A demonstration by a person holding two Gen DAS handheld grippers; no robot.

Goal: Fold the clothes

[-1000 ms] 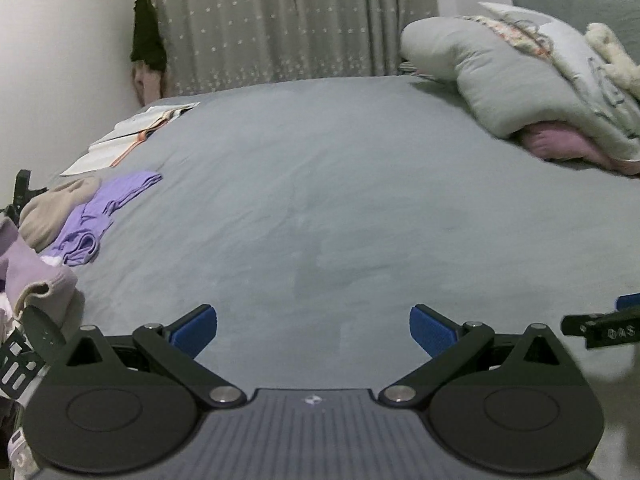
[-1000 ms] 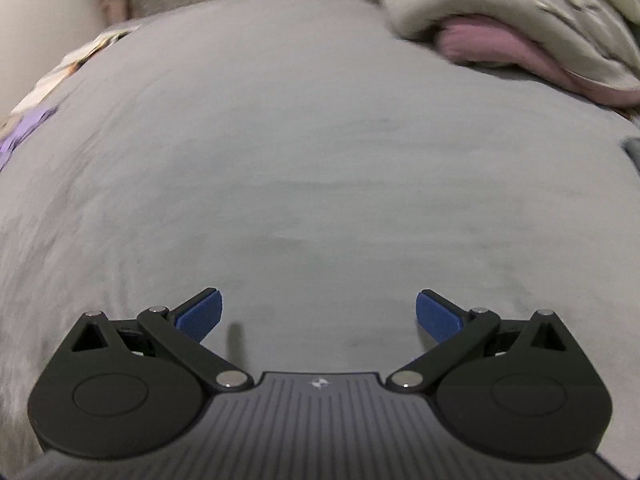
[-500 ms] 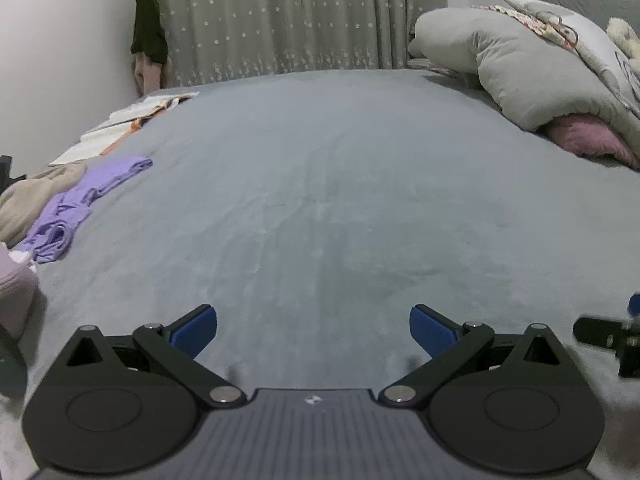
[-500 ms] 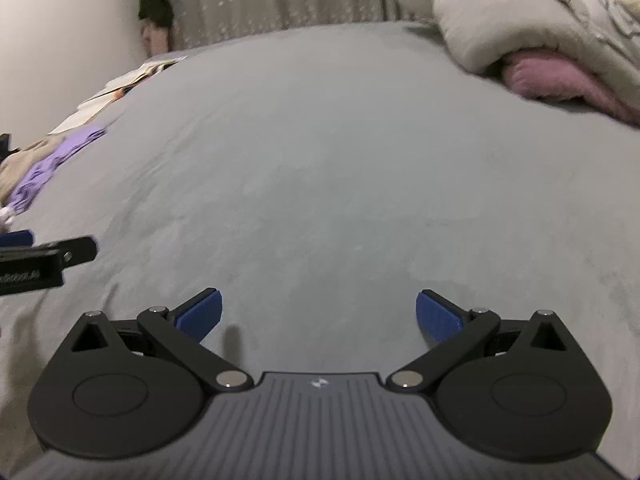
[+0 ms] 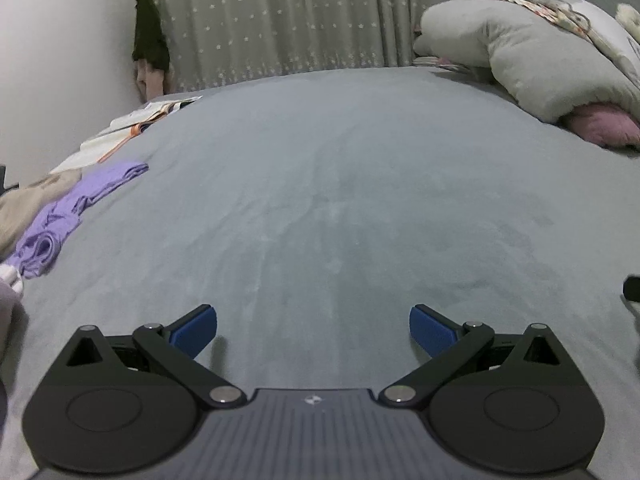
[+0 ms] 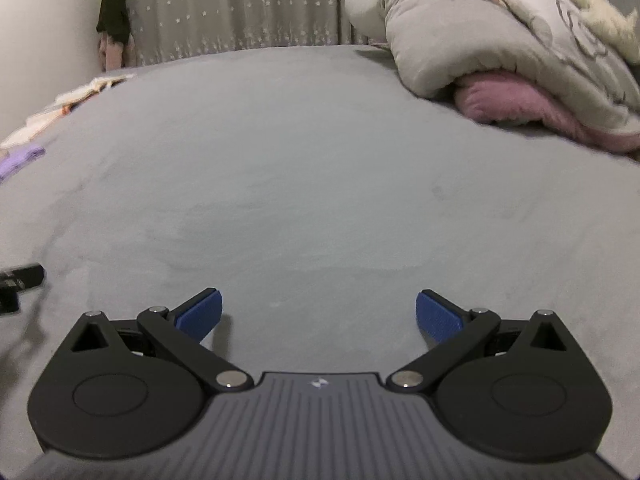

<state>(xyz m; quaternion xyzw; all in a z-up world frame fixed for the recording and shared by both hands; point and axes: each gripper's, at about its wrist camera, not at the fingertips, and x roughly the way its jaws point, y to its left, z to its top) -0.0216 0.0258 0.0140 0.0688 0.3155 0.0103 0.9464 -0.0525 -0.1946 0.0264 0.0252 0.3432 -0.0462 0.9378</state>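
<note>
Purple garment (image 5: 60, 216): one lilac piece, rumpled and stretched in a long strip along the left edge of the bed (image 5: 340, 200); it lies flat at its far end and rolls into loose folds at its near end. In the right wrist view only its far tip shows, at the left border.
Beige garment (image 5: 28, 200): one, bunched in a heap at the bed's left edge, touching the purple one on its outer side.
Pale pinkish cloth (image 5: 8, 300): a piece at the near left edge, mostly cut off by the frame; what kind I cannot tell.
White and orange piece (image 5: 120, 136): one, spread flat at the far left corner of the bed.
Left gripper (image 5: 313, 330): blue pads spread wide, nothing between them, low over the grey cover near the bed's near edge, well apart from the clothes.
Right gripper (image 6: 319, 314): also spread wide and holding nothing, low over the bare middle of the cover.
Grey duvet (image 6: 460, 40): one, heaped at the far right corner.
Pink blanket (image 6: 520, 100): one, tucked under the duvet.
Curtain (image 5: 280, 20): one, grey with small stars, beyond the far edge.
</note>
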